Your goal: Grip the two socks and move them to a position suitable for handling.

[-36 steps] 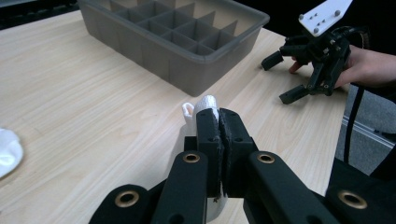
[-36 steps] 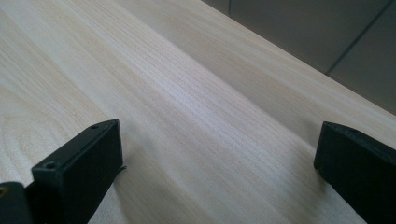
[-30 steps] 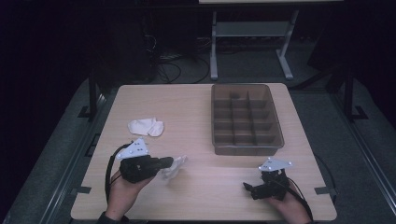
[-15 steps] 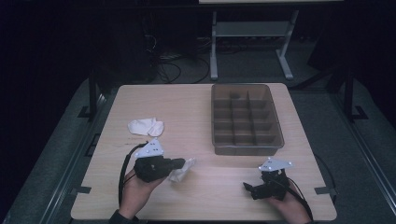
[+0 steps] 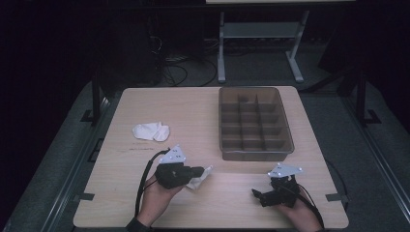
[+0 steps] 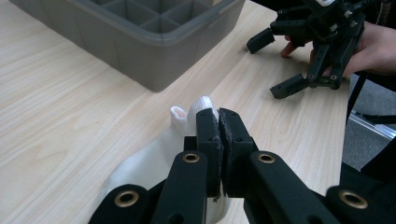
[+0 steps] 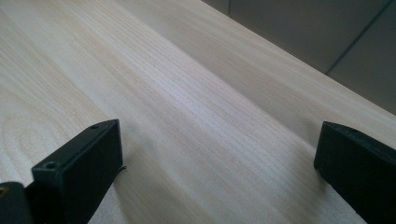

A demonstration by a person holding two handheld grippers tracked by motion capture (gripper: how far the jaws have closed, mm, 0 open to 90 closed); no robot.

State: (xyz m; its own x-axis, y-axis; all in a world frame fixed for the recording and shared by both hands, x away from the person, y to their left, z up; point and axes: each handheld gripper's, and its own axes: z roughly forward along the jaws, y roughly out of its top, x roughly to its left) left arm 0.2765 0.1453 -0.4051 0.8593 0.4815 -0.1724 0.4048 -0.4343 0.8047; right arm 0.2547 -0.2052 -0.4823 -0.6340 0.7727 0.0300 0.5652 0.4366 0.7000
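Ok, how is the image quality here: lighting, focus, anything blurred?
High view: dim, surroundings nearly black, only the table lit. Left gripper view: bright, the white sock and left gripper sharp. Right gripper view: wood grain crisp, right gripper soft at the edges.

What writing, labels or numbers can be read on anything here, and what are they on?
None can be read. The table bears a faint line of dark marks below the loose white sock, too small to read. The grey divided tray, the sock in the left gripper and the right gripper carry no visible text.
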